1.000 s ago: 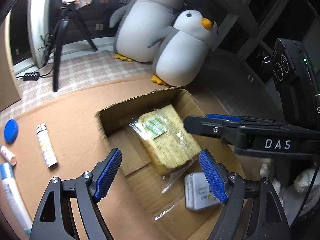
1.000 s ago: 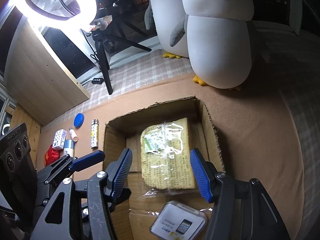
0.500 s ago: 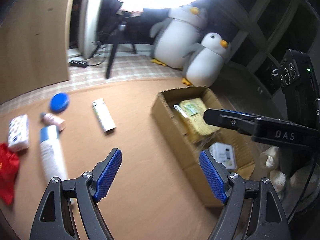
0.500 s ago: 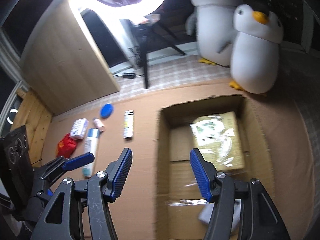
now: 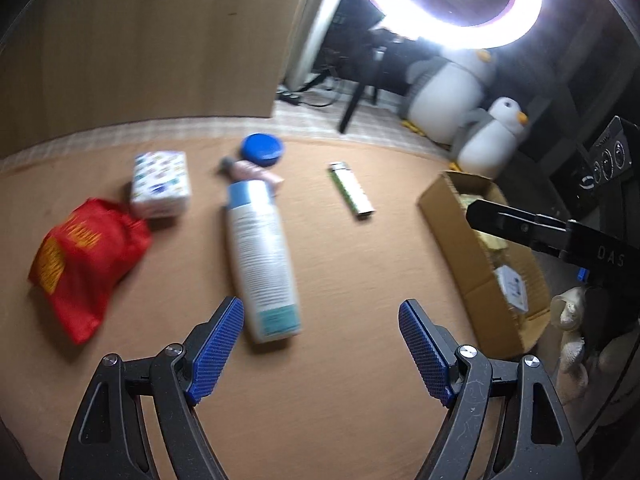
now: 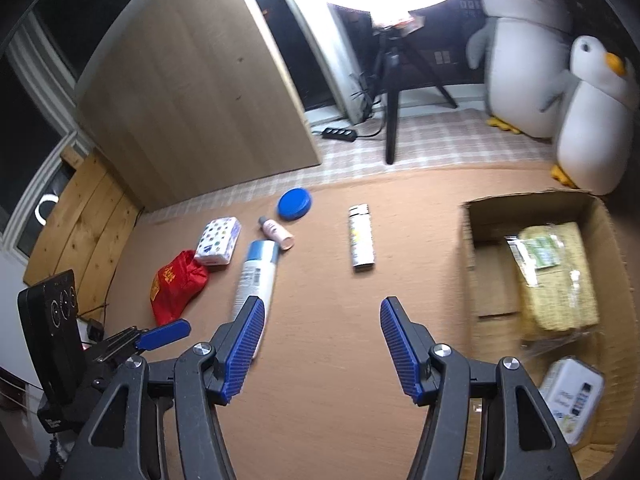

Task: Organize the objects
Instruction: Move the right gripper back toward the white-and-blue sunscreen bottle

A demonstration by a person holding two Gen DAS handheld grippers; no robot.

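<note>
Plainly hovering with nothing held: left gripper (image 5: 320, 348) wide apart over the white bottle (image 5: 262, 258) lying flat, right gripper (image 6: 320, 346) apart too, near the cardboard box (image 6: 468, 264) kept alongside, probably so loose items go in

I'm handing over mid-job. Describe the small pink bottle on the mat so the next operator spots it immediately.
Start at the open cardboard box on the right of the brown mat and look left, past the slim white-and-green carton. The small pink bottle lies on its side between the blue round lid and the top of the long white spray can. It is the only pink item there.
</note>
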